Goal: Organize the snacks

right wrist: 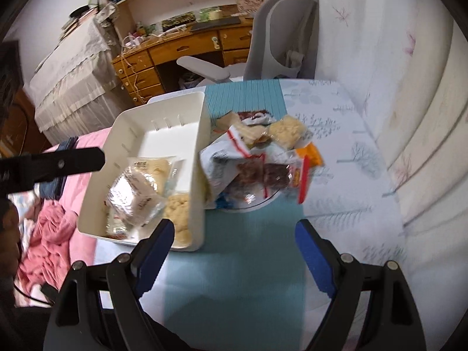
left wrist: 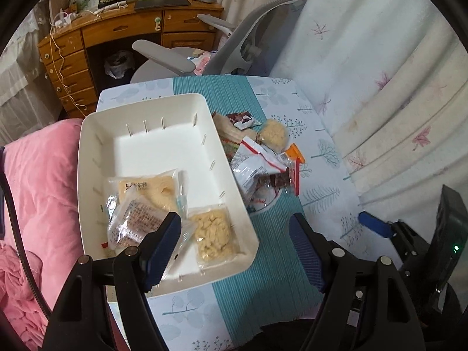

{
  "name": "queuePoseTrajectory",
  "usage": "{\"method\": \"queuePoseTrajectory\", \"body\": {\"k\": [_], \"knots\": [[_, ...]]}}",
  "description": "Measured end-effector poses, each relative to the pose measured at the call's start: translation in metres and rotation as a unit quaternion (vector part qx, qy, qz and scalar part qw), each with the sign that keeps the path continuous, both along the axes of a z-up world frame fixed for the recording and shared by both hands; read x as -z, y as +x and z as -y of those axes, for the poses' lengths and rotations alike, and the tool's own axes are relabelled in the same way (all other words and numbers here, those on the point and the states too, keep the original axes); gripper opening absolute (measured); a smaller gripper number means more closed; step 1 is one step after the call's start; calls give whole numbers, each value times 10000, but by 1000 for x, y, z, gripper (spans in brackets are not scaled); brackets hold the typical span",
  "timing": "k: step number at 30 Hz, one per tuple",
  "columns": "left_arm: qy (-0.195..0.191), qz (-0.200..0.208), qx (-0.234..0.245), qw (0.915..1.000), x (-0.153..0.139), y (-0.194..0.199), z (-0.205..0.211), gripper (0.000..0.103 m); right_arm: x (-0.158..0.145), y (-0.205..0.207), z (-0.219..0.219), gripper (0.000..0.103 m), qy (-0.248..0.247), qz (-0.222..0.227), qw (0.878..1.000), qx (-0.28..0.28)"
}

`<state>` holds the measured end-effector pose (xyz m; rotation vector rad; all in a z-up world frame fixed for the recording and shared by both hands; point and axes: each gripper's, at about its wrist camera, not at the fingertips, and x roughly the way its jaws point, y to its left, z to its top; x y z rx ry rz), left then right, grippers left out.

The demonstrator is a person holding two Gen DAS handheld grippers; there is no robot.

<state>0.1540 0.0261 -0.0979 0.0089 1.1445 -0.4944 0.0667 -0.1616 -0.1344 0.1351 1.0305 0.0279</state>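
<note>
A white plastic bin (left wrist: 163, 111) (right wrist: 193, 146) sits on the table's left side. Inside lie a pale wafer pack (left wrist: 152, 190), a crinkly clear pack (left wrist: 131, 228) and a yellow puffed-snack pack (left wrist: 213, 234) (right wrist: 180, 213). To its right, a heap of snack packets (left wrist: 260, 161) (right wrist: 257, 158) rests on a glass plate (right wrist: 251, 201). My left gripper (left wrist: 234, 228) is open and holds nothing, its left finger over the bin's near end. My right gripper (right wrist: 234, 234) is open and holds nothing above the teal runner (right wrist: 234, 263), near the plate. The left gripper's arm (right wrist: 58, 163) shows in the right wrist view.
The small table has a leaf-print cloth (left wrist: 321, 146) with curtains (left wrist: 380, 102) close on the right. A pink blanket (left wrist: 38, 190) lies to the left. Behind stand a grey office chair (left wrist: 204, 46) and a wooden desk (left wrist: 117, 29).
</note>
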Motion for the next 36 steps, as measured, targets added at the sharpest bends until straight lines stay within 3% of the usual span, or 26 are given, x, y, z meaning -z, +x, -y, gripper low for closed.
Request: {"method": "queuePoseTrajectory", "body": {"k": [10, 15, 20, 28, 36], "knots": [[524, 295, 25, 9982, 9, 7, 58, 75, 9, 15, 46, 85, -751, 212, 9941, -748], [673, 224, -19, 9975, 22, 20, 86, 75, 20, 23, 58, 85, -1117, 345, 9854, -1234], [877, 162, -57, 9960, 38, 33, 110, 75, 34, 27, 66, 85, -1436, 535, 9707, -1850], [1335, -214, -152, 9907, 71, 55, 133, 75, 57, 34, 61, 85, -1973, 983, 9353, -2767], [2051, -297, -122, 9782, 92, 71, 156, 75, 92, 52, 56, 84, -2048, 966, 9206, -3183]]}}
